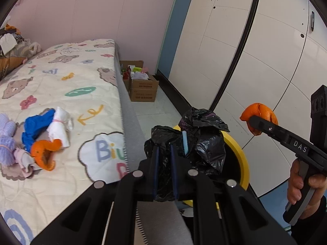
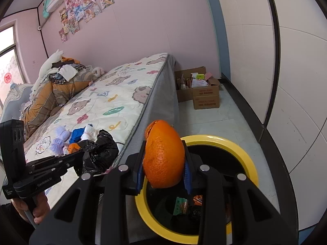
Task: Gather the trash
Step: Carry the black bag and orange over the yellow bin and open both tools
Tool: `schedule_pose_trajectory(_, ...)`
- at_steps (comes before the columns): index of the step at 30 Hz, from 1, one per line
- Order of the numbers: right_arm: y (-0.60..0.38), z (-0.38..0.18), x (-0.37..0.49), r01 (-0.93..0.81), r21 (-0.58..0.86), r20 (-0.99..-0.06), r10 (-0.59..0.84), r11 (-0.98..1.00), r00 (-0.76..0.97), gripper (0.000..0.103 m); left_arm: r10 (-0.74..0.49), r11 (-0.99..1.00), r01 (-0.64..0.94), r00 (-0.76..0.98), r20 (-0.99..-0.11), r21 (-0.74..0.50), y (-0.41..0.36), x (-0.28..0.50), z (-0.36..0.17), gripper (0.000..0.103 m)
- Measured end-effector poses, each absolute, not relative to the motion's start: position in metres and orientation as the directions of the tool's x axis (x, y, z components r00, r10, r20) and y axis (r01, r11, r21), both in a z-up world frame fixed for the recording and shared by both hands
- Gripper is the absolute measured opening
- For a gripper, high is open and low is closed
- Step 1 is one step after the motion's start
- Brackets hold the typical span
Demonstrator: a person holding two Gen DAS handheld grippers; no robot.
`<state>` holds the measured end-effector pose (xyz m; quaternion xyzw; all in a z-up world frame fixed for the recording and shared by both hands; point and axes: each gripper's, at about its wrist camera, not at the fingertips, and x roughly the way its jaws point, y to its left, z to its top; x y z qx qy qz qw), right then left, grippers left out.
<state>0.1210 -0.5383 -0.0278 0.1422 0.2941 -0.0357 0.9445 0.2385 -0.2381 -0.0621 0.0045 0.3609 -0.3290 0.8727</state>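
The right gripper (image 2: 163, 169) is clenched on an orange peel (image 2: 163, 157), held over the 9 o'clock rim of the yellow-rimmed bin (image 2: 243, 149). The left gripper (image 1: 164, 163) grips the bunched black bin liner (image 1: 196, 136) above the bin's rim. Farther off at 9 o'clock, 1 more peel (image 1: 44, 153) lies on the bed (image 1: 81, 81) against bundled cloths (image 1: 47, 124).

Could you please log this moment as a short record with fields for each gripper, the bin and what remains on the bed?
left gripper: shut on crumpled black plastic bag
right gripper: shut on orange peel piece, above the bin
yellow-rimmed round black bin: on floor beside bed, some litter inside
bear-print bed cover: second orange peel beside small cloth bundles
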Motion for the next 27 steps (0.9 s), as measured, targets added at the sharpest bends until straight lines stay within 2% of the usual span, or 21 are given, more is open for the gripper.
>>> schedule_pose_trajectory(18, -0.581, -0.058, 0.129, 0.244, 0.304, -0.605, -0.012, 0.921, 0.796, 0.029, -0.579, 0.752, 0.611, 0.434, -0.690, -0.247, -0.306, 0.253, -0.096, 0.010)
schedule_pose_trajectory(27, -0.588, -0.059, 0.130, 0.266, 0.286, -0.601, -0.044, 0.921, 0.798, 0.030, -0.577, 0.742, 0.627, 0.418, -0.701, -0.237, -0.324, 0.249, -0.100, 0.011)
